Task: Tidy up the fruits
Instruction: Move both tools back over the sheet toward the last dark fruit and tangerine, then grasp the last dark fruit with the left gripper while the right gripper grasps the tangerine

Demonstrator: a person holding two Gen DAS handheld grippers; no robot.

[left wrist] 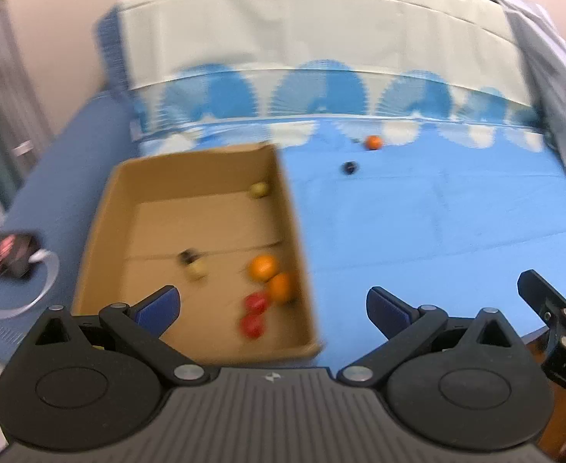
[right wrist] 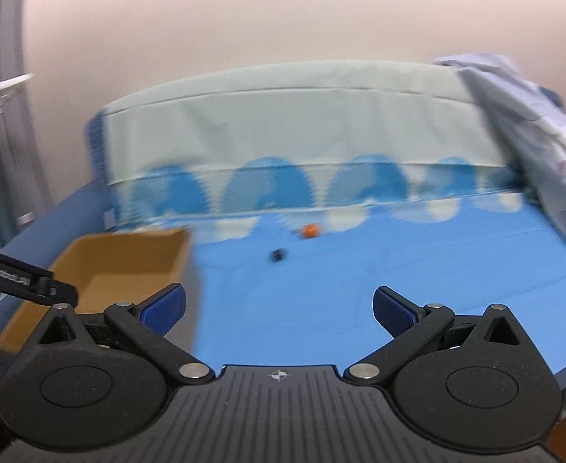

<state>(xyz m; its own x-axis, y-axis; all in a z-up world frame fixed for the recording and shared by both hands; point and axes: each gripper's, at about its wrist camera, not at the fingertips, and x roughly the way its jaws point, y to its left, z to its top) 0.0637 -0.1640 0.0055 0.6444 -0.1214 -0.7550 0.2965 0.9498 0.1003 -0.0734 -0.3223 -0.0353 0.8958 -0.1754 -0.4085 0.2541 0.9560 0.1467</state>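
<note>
A cardboard box point(left wrist: 101, 231) sits on the blue cloth at the left and holds two oranges point(left wrist: 262, 267), red fruits point(left wrist: 255, 314), a yellowish fruit point(left wrist: 197, 269) and a pale fruit point(left wrist: 259, 190). An orange point(left wrist: 373, 142) and a small dark fruit point(left wrist: 350, 168) lie on the cloth far ahead; the orange point(right wrist: 310, 230) and the dark fruit point(right wrist: 277, 255) also show in the right wrist view. My left gripper point(left wrist: 273, 306) is open and empty above the box's near right corner. My right gripper point(right wrist: 279, 308) is open and empty, right of the box point(right wrist: 128, 258).
A cloth-covered backrest point(left wrist: 321, 50) rises behind the surface. Crumpled fabric point(right wrist: 533, 123) lies at the right. A dark object with a white cable point(left wrist: 16, 254) sits left of the box. The other gripper's tip point(left wrist: 545, 297) shows at the right edge.
</note>
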